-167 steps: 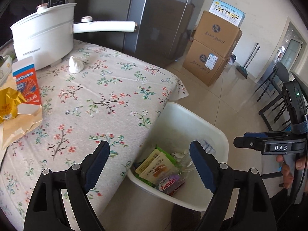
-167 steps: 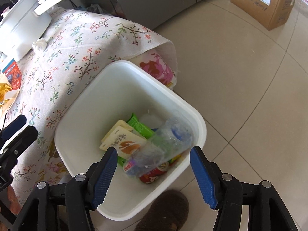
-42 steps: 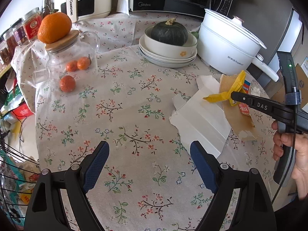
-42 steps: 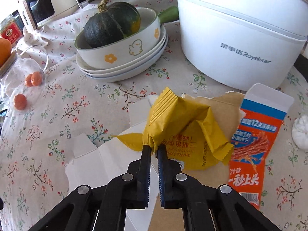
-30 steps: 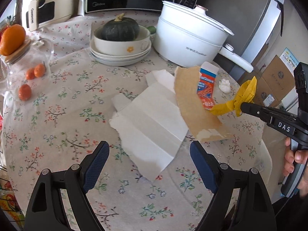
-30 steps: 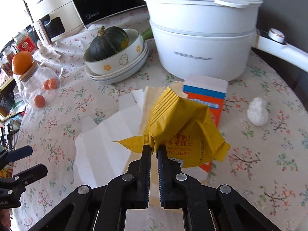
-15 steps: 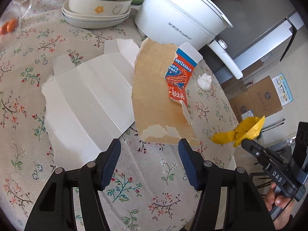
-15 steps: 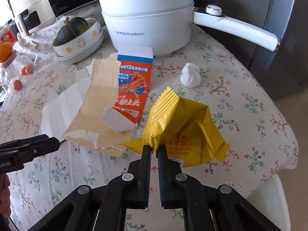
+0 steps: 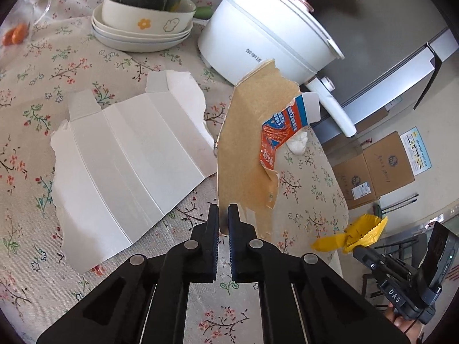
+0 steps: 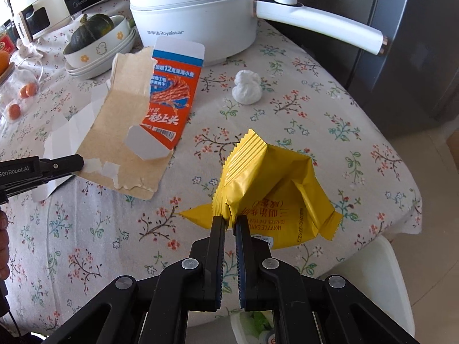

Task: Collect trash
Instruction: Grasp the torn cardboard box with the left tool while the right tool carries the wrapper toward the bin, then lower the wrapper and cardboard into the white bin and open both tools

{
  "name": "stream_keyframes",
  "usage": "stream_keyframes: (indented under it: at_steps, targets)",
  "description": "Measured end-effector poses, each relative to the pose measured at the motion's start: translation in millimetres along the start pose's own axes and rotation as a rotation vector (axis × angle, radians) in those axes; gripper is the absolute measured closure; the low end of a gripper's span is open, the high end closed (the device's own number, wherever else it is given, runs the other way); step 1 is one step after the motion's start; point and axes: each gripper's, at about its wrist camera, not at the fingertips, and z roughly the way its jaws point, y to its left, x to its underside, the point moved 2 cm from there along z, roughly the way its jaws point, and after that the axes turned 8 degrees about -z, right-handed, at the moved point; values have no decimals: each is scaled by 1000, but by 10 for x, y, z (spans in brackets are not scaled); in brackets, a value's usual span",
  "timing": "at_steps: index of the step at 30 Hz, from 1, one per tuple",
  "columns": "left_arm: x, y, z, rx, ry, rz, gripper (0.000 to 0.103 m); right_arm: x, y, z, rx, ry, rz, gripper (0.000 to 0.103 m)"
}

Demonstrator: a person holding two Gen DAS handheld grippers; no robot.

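Note:
My left gripper is shut on the near edge of a torn brown cardboard piece, which also shows in the right wrist view. An orange snack box lies on it. My right gripper is shut on a yellow snack wrapper, held above the table's edge; it also shows in the left wrist view. A white trash bin stands below the table edge. A crumpled white tissue lies on the floral tablecloth.
A torn white cardboard sheet lies left of the brown piece. A white electric pot with a long handle, stacked bowls with a green squash and cardboard boxes on the floor are around.
My left gripper has closed on the brown cardboard's near edge. My right gripper has carried the yellow wrapper out toward the table edge above the bin.

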Motion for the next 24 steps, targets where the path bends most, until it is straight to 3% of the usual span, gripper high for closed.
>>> stream_keyframes:
  at_steps: [4,24]
  targets:
    - [7,-136,-244,37,-35,41,103,66,-95,-108,13,-10,16,97]
    - [431,-656,-1120,140,-107,258,103,558,-422,-742,77,-54,76,97]
